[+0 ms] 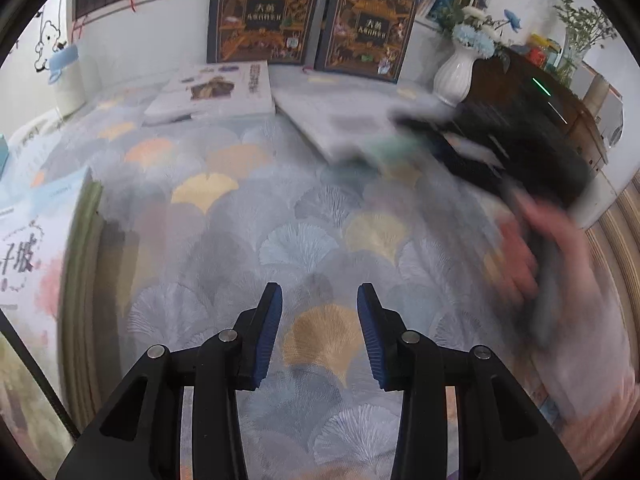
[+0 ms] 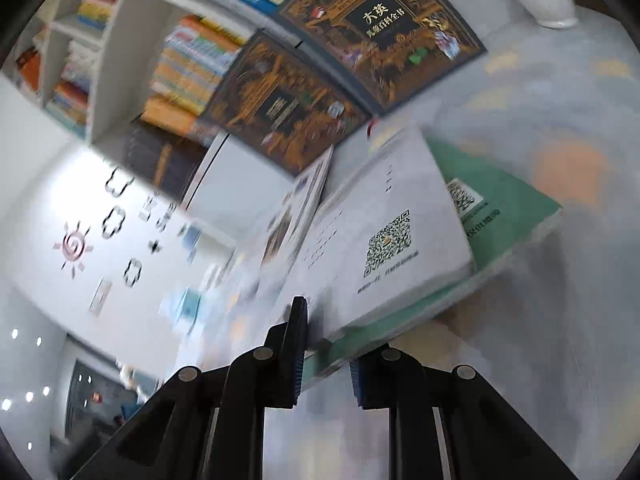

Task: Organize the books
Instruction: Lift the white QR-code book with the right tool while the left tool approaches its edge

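A: In the left wrist view the left gripper (image 1: 319,332) hangs over the patterned tabletop (image 1: 240,216), fingers apart, nothing between them. Two dark books (image 1: 262,14) stand along the far edge and one pale book (image 1: 216,92) lies flat before them.

B: In the right wrist view the right gripper (image 2: 326,354) has its fingers clamped on the near corner of the green book (image 2: 508,216), a white book (image 2: 384,232) lying on top. The pair looks stiff and heavy, and the top one may slide.

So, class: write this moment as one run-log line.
right hand-held gripper: shut on green book | left hand-held gripper: open, holding nothing | white book: atop green book
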Motion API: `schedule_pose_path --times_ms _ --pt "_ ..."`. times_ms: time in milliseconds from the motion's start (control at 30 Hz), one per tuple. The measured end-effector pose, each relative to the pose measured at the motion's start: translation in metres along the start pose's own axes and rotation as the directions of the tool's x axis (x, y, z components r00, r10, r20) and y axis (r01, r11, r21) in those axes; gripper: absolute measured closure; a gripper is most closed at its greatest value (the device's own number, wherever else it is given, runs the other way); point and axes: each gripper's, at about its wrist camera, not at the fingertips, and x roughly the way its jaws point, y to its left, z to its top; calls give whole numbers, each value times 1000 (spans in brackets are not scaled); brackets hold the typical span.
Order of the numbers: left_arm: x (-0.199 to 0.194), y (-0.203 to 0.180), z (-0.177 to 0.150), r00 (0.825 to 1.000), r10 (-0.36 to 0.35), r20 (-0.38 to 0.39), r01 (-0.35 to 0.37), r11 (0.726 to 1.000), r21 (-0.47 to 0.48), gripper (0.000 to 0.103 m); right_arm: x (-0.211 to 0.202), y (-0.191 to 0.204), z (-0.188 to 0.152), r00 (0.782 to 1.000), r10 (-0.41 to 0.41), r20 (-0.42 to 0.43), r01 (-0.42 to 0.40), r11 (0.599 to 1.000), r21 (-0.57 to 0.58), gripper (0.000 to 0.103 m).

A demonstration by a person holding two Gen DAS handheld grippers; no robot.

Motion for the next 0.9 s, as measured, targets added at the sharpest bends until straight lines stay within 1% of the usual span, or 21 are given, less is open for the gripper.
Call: schedule_pose_path --times_ms 33,67,100,133,167,200,233,267,333,433,500,567,600,633,667,733,767,867,900 --pt "-4 0 1 1000 -4 11 4 1000 -2 67 -20 3 -19 1000 -8 -30 8 1000 -16 84" --pt "-8 0 1 1000 -19 24 19 1000 -6 67 -38 3 -38 998 -10 -68 8 1000 -21 78" --pt "-9 -1 2 999 -27 32 27 1000 -6 66 -51 3 -55 992 -15 -127 13 1000 -18 75" --pt "-10 -4 1 999 -23 36 23 1000 1 65 -61 3 -70 979 -33 -201 30 999 -21 67" --pt "-9 -8 0 999 -7 34 6 1000 13 65 -69 4 -86 954 -84 -286 75 996 -44 58" --pt "-5 -13 -1 1000 13 23 -14 999 30 65 -78 4 -102 925 -139 -354 120 990 -75 56" --pt "0 -15 -2 1000 19 8 -19 999 38 65 -95 3 -115 923 -123 -364 101 992 -79 54" --pt "8 -19 -3 1000 16 -22 -14 999 51 65 -109 3 -121 927 -118 -356 97 992 -77 51" --pt "15 -29 -8 998 3 -58 1 997 72 65 -138 -1 -128 926 -159 -343 140 987 -79 51" --pt "18 -48 -14 997 -24 -74 32 993 110 65 -173 -14 -119 951 -163 -263 151 986 -64 48" --pt "21 -62 -17 995 -56 -86 67 989 131 65 -185 -27 -105 958 -179 -224 176 984 -32 48" --pt "23 -72 -22 990 -98 -97 111 984 141 65 -185 -37 -93 963 -161 -214 162 987 -14 48" --pt "24 -78 -23 990 -106 -98 120 981 150 62 -180 -42 -88 962 -155 -224 158 987 -5 48" --pt "24 -83 -24 991 -93 -92 107 981 163 60 -174 -47 -87 958 -155 -239 161 987 3 48" --pt "24 -86 -25 992 -88 -91 103 980 169 60 -164 -51 -88 951 -148 -270 157 988 12 41" --pt "25 -91 -27 989 -109 -103 126 978 169 59 -162 -44 -90 960 -139 -244 141 990 -11 34" --pt "24 -93 -29 987 -117 -107 134 976 174 58 -161 -40 -92 959 -115 -257 116 993 -13 29" --pt "20 -97 -35 991 -91 -102 110 974 200 57 -159 -28 -103 955 -135 -263 127 991 -48 28" --pt "19 -96 -36 991 -88 -102 107 974 201 57 -160 -27 -106 956 -123 -266 116 992 -45 28"
